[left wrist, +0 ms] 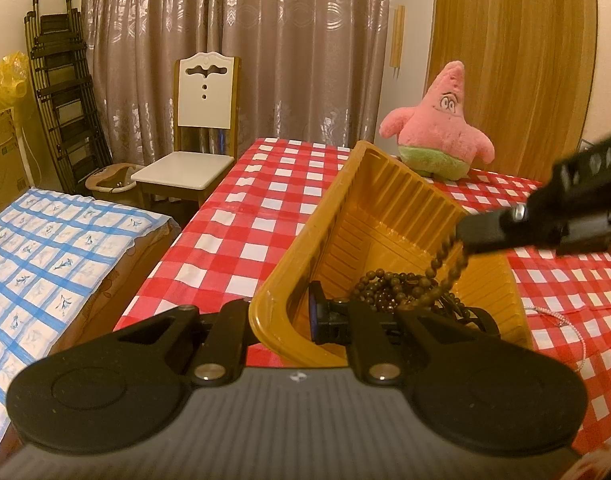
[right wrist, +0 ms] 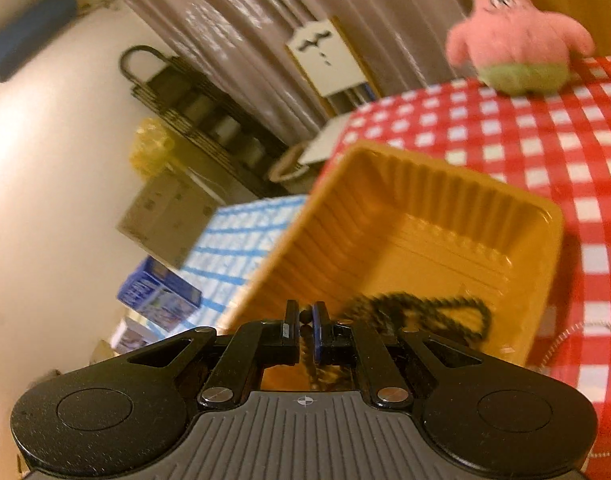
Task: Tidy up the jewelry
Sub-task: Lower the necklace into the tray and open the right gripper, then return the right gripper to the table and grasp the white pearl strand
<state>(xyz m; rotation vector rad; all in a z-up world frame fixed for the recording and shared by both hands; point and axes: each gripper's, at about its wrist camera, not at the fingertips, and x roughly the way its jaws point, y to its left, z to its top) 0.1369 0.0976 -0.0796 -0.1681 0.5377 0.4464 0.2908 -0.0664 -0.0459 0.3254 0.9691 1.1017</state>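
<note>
In the left wrist view the left gripper (left wrist: 281,316) clamped the near wall of the orange tray (left wrist: 301,248), one finger outside the rim and the blue-padded one inside, tipping the tray up off the red checked tablecloth (left wrist: 265,200). In the tray's low end lay the dark bead necklace (left wrist: 389,286) in a heap, with one doubled strand rising from the heap to the right gripper (left wrist: 465,236), which reached in from the right over the tray's far wall. The right wrist view showed that gripper's (right wrist: 304,318) fingers nearly closed on the bead strand, the beads pinched between the pads and hanging below them — the rest of the necklace (right wrist: 425,312) looped, blurred, on the tray (right wrist: 425,208) floor just beyond. On the cloth to the right of the tray lay a thin pale chain (left wrist: 561,320), well apart from the beads. Farther back a pink starfish plush (left wrist: 441,128) stood at the table's far edge behind the tray. Left of the table sat a surface with a blue checked cover (left wrist: 57,248), beyond it a white chair (left wrist: 197,152), then folded dark chairs (left wrist: 61,92) against the wall and brown curtains (left wrist: 245,48).
</note>
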